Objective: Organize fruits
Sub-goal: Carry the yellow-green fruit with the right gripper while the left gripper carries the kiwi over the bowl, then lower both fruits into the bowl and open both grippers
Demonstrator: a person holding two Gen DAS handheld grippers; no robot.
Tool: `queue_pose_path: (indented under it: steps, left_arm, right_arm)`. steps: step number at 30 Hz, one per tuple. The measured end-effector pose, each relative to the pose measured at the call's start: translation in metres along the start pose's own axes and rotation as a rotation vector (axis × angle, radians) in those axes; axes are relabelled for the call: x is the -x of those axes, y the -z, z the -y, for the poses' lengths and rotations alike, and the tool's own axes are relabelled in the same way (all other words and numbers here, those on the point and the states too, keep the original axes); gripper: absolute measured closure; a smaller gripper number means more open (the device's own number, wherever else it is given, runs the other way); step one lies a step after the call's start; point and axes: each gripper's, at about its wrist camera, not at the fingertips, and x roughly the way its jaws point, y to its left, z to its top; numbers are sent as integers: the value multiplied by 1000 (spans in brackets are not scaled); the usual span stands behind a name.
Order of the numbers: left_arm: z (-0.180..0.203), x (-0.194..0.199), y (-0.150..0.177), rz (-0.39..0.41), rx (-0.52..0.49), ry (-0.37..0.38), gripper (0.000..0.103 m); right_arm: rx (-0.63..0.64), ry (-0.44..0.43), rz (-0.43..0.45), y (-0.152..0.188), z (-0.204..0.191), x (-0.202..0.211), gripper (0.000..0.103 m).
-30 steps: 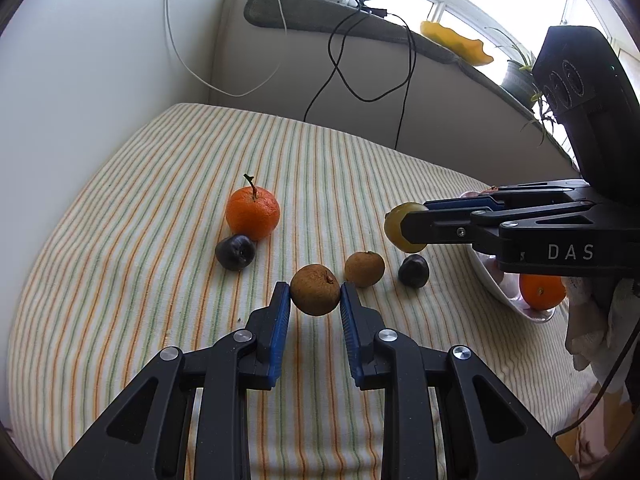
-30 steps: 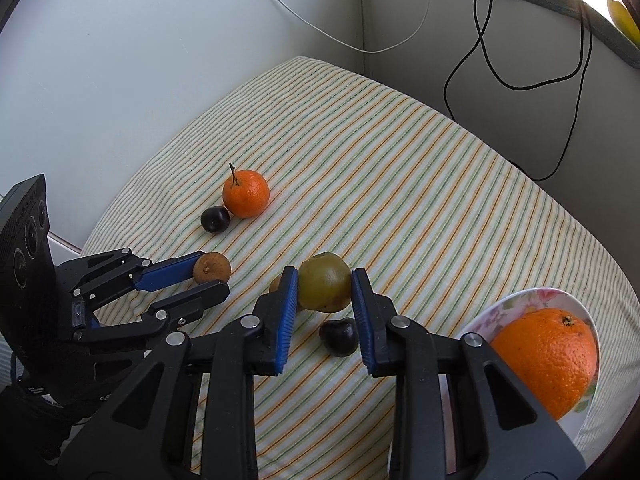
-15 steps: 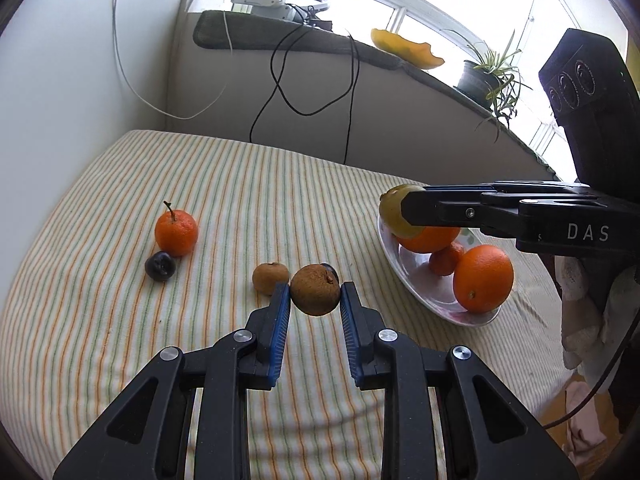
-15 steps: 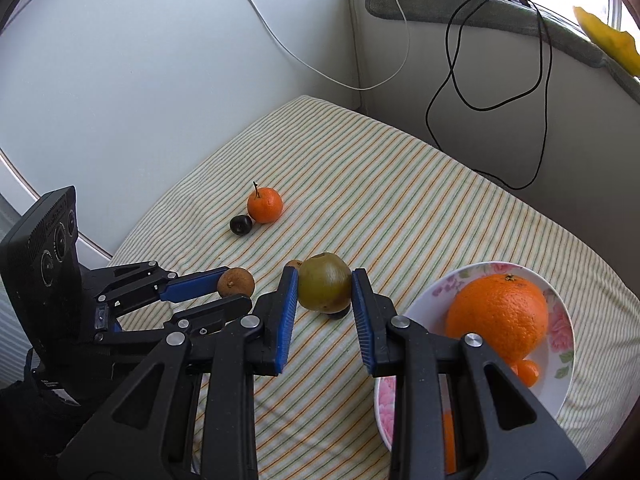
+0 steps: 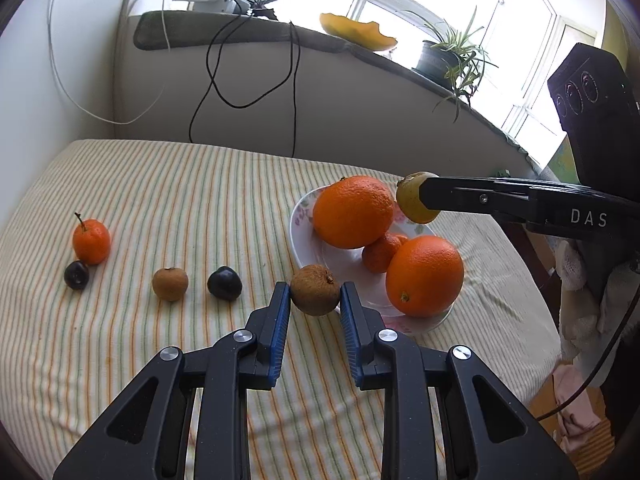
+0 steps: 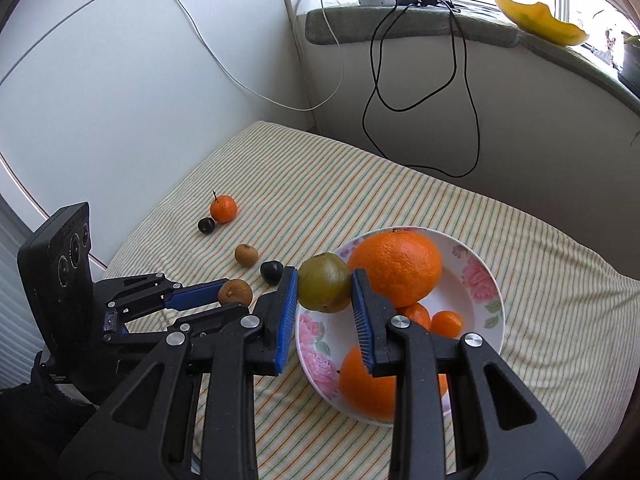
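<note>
My left gripper (image 5: 315, 294) is shut on a small brown fruit (image 5: 315, 289), held in the air just in front of the flowered bowl (image 5: 301, 216). My right gripper (image 6: 325, 289) is shut on a yellow-green fruit (image 6: 323, 287) over the bowl's (image 6: 486, 280) left rim. The bowl holds two large oranges (image 5: 353, 211) (image 5: 424, 275) and small tangerines (image 5: 380, 252). On the striped cloth lie a tangerine with a stem (image 5: 91, 241), two dark plums (image 5: 76, 275) (image 5: 224, 283) and another brown fruit (image 5: 170, 284).
The striped cloth (image 5: 180, 184) covers a table set in a corner between a white wall and a grey ledge. Black and white cables (image 5: 240, 80) hang from the ledge; a potted plant (image 5: 444, 56) and a yellow dish (image 5: 356, 32) stand on it. Pale fabric (image 5: 580, 280) hangs at the right edge.
Both grippers have carried their fruits rightward and upward, from above the loose fruits to the bowl. The yellow-green fruit now hangs over the bowl's rim, the brown one just short of it.
</note>
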Motion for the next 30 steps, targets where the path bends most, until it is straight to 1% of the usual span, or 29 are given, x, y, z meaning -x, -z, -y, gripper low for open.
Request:
queue_pose_path:
  steps: [10, 17, 25, 30]
  left_arm:
    - [26, -16, 2, -25, -29, 24, 79]
    - [37, -22, 0, -36, -46, 20, 79]
    - [42, -26, -1, -43, -58, 12, 79]
    - [45, -27, -1, -45, -64, 8, 79]
  right_arm:
    - [-79, 55, 10, 21, 51, 19, 75]
    - [-120, 83, 0, 31, 79, 20, 75]
    - [-155, 95, -19, 42, 99, 14, 75]
    - [-165, 96, -28, 45, 105, 11, 75]
